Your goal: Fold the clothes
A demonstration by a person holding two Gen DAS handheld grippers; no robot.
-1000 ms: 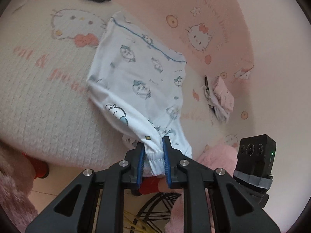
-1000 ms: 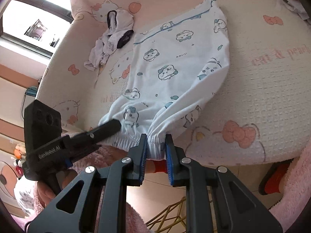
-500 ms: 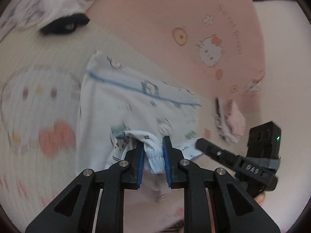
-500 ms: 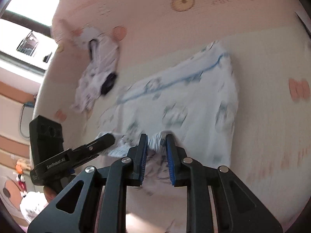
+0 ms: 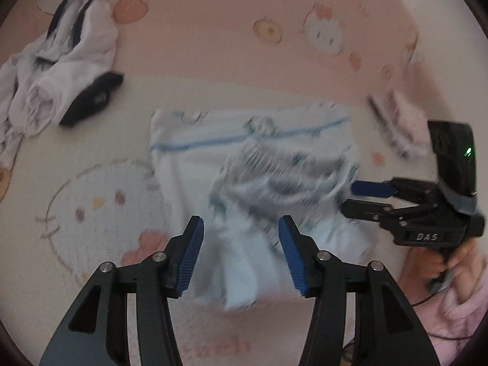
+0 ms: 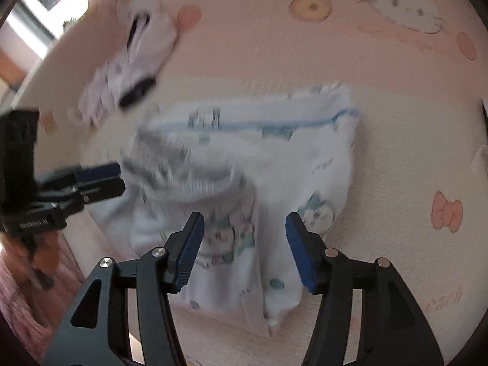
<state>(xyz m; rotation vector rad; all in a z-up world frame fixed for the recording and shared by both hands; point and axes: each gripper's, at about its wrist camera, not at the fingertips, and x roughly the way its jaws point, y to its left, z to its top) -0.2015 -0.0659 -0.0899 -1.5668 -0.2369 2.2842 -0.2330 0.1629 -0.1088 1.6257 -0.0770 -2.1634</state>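
Note:
White printed child's pants (image 5: 256, 180) with a blue line lie folded over on the pink Hello Kitty cover (image 5: 100, 207); they also show in the right wrist view (image 6: 244, 183). The cuff ends lie on the upper part, blurred by motion. My left gripper (image 5: 241, 238) is open and empty just above the pants' near fold. My right gripper (image 6: 244, 235) is open and empty over the same fold. The right gripper shows at the right of the left wrist view (image 5: 381, 198); the left gripper shows at the left of the right wrist view (image 6: 91, 180).
A crumpled white garment with dark trim (image 5: 64, 73) lies at the far left, also in the right wrist view (image 6: 128, 58). A small pink folded garment (image 5: 402, 125) lies at the far right. A window (image 6: 45, 3) is beyond the cover's far left corner.
Both grippers carried the cuffs up over the pants, then opened and let go. The cuff ends now lie on the pants' upper part.

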